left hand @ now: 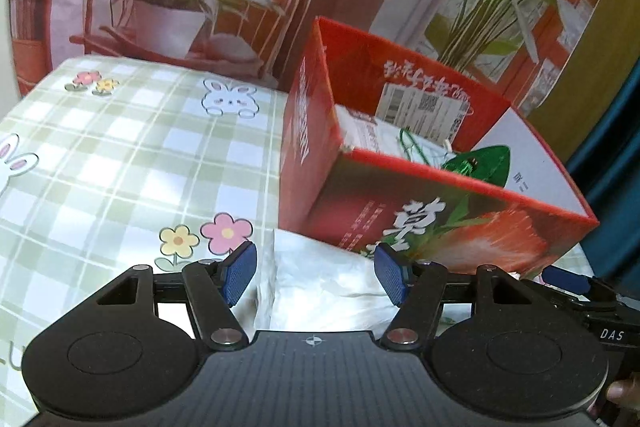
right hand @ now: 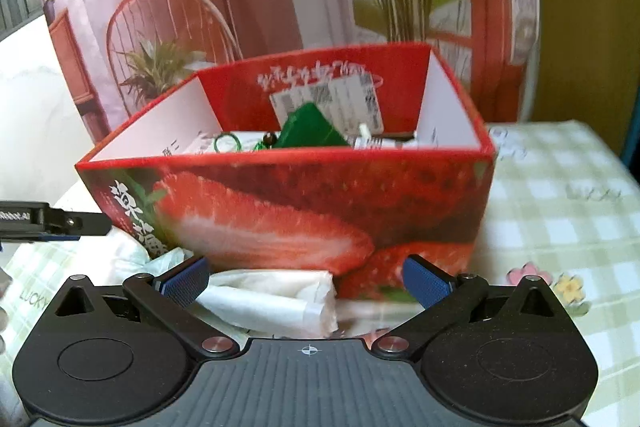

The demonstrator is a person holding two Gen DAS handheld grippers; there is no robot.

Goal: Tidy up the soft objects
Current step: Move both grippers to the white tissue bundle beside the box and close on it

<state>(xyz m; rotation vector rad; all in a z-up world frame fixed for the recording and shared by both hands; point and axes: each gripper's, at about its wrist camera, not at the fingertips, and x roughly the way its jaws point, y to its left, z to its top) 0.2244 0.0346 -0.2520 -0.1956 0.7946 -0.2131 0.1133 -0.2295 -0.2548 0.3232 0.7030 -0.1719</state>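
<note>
Blue-padded left gripper (left hand: 316, 273) tilted downward, jaws apart astride white plastic packet (left hand: 320, 291), not pressing, right gripper (right hand: 306, 277) spread widest, empty, near red strawberry box (right hand: 288, 203).

The left wrist view looks forward and downward along its black two-finger gripper (left hand: 316, 273), close above the green-and-white checked tablecloth (left hand: 120, 155), facing one corner of the open red cardboard strawberry-print box (left hand: 440, 227), with the table's far edge and a printed plant backdrop beyond. The right wrist view sits just as low and close, facing that box's long strawberry side (right hand: 288, 211) squarely from the table's near side. Both views share the box, its contents, and the crumpled white plastic-wrapped packet (left hand: 320, 287) (right hand: 272, 295) lying against its foot; each also catches the other gripper at its edge.
</note>
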